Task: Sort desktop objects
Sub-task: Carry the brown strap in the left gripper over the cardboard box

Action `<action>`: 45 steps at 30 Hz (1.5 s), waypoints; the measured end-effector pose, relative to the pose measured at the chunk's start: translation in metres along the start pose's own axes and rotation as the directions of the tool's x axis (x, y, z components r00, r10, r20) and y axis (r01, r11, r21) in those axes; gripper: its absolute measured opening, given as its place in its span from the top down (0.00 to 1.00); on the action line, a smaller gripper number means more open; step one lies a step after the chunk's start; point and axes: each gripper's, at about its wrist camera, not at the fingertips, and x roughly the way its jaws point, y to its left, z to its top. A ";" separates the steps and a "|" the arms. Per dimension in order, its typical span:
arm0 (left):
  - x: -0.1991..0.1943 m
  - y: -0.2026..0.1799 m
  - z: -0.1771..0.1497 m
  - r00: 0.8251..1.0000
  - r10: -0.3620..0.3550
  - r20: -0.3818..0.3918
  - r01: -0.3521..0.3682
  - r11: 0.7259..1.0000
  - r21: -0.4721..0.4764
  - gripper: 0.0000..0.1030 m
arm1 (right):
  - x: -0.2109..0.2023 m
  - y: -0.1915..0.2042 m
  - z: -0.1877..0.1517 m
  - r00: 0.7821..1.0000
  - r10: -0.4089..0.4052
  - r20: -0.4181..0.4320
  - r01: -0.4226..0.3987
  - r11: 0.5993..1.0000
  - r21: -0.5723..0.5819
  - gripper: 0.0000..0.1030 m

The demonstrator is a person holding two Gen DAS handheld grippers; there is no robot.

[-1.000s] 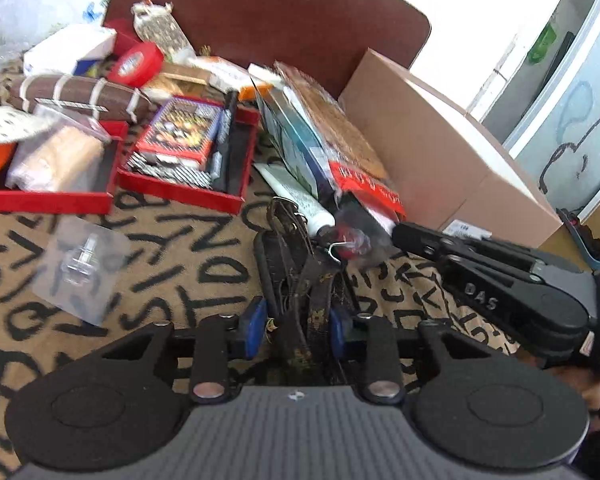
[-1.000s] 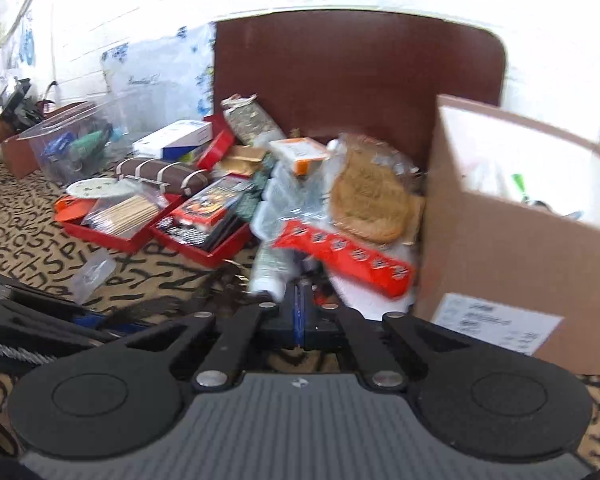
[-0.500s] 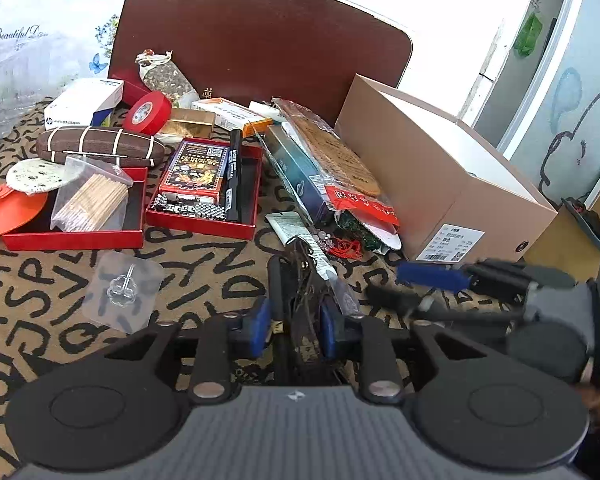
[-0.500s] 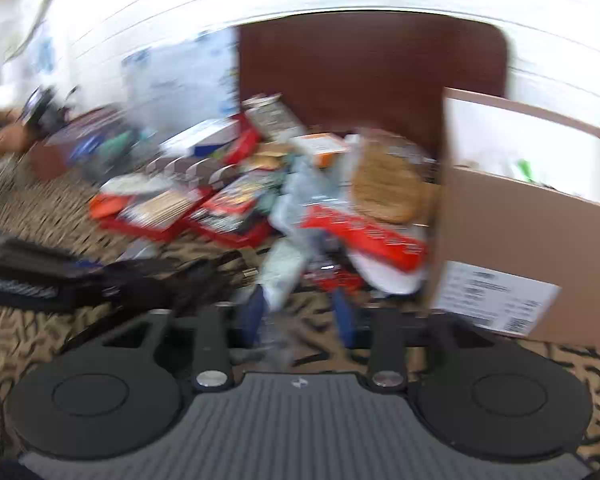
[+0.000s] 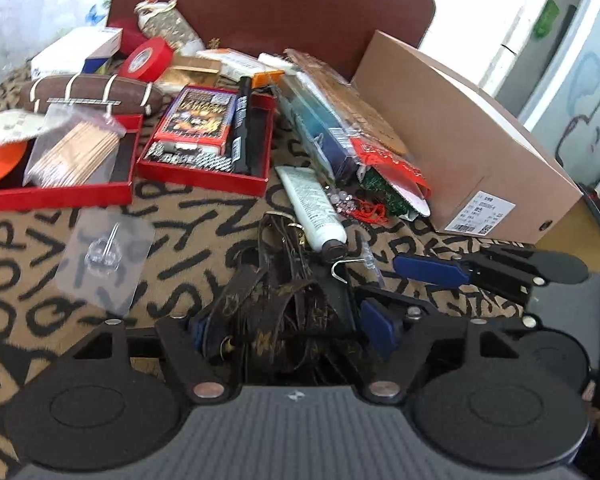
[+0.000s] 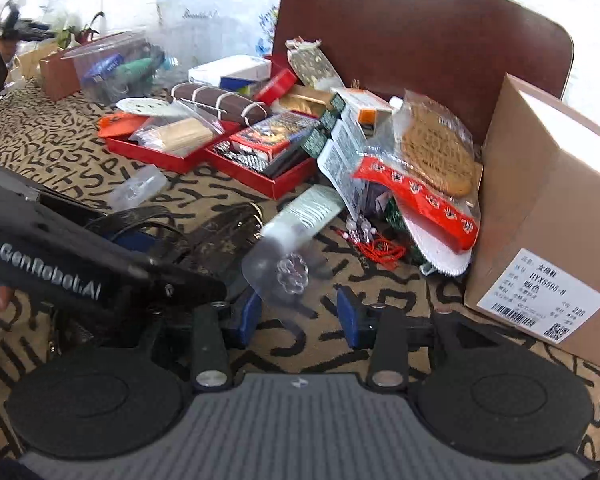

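My left gripper [image 5: 288,330] is open, its blue pads on either side of a bundle of dark brown monogram straps [image 5: 276,300] lying on the patterned cloth. My right gripper [image 6: 300,312] is open; a clear adhesive hook [image 6: 286,276] lies loose between and just ahead of its pads. In the left wrist view the right gripper [image 5: 400,284] sits to the right of the straps, with the hook's metal tip [image 5: 340,270] beside it. A white tube [image 5: 312,208] lies just beyond the straps.
Two red trays [image 5: 204,178] hold a card box, a marker and toothpicks. A cardboard box [image 5: 460,140] stands at the right, snack packets [image 6: 428,168] leaning by it. A second clear hook [image 5: 104,248] lies left. A brown chair back [image 6: 420,28] is behind.
My left gripper has opened wider around the straps. My right gripper, shut a second ago, has opened, and the clear hook now lies between its pads.
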 end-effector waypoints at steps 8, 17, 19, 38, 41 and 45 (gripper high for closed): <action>-0.031 -0.011 0.018 0.993 0.037 0.112 -0.049 0.994 0.101 0.69 | -0.010 -0.026 -0.001 0.998 -0.027 0.065 0.014 0.981 0.193 0.99; -0.031 -0.040 0.009 0.991 0.072 0.113 -0.097 0.967 0.236 0.71 | -0.030 -0.027 0.003 0.975 0.131 0.180 -0.177 0.947 0.267 1.00; -0.027 -0.036 0.008 0.993 0.078 0.092 -0.096 0.972 0.214 0.71 | -0.038 -0.029 0.007 0.968 0.139 0.208 -0.193 0.944 0.268 1.00; -0.102 -0.040 0.045 0.950 0.044 0.308 -0.093 0.985 0.146 0.78 | -0.051 -0.057 -0.007 0.980 0.011 0.197 -0.076 0.942 0.328 1.00; -0.101 -0.040 0.046 0.951 0.038 0.306 -0.086 0.986 0.144 0.78 | -0.044 -0.054 -0.011 0.989 -0.066 0.132 0.027 0.961 0.276 0.93; -0.098 -0.040 0.044 0.955 0.033 0.295 -0.077 0.987 0.138 0.78 | -0.029 -0.049 -0.014 0.994 -0.059 0.092 0.035 0.969 0.246 0.60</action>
